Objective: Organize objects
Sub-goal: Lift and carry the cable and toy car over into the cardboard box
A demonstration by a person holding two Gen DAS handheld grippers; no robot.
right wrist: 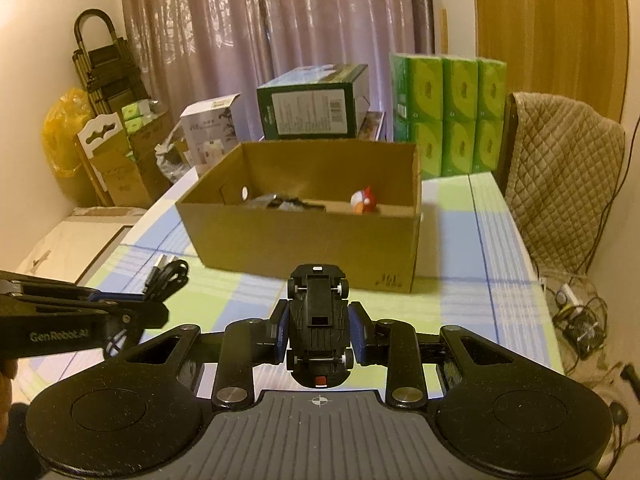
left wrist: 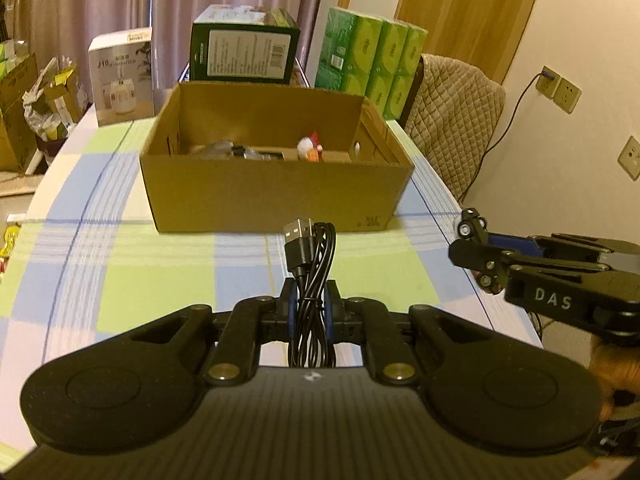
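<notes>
**Both grippers loaded, box waiting ahead**

Left gripper [left wrist: 311, 304]: fingers [left wrist: 291, 304] pinched on a coiled black USB cable [left wrist: 310, 256]. The bundle stands up between them, plug end on top, the loops trailing down behind the grip. Light, limp stuff. It will sag and could slide through if the squeeze loosens, so mid-bundle, where all the strands are gathered, looks the sound place to hold it.

Right gripper [right wrist: 319, 330]: fingers [right wrist: 362, 332] clamped on the flanks of a small black toy car [right wrist: 319, 312], belly toward the camera, wheels clear of the pads. Hard plastic, light, stiff, probably a bit slick on the sides. Gripping the body rather than the wheels seems right, since wheels would roll.

Both things are held in the air above the checked surface [left wrist: 120, 264], short of the box.

Cardboard box [left wrist: 276, 184] — open-topped, flaps gone or folded, standing on the surface ahead of both grippers. Inside: a small red-and-white figure [right wrist: 363, 202] toward the right, and a dark jumble [right wrist: 280, 202] toward the left that I can't make out from here — possibly more cable or packaging. Plenty of floor still bare in it, by the look.
</notes>
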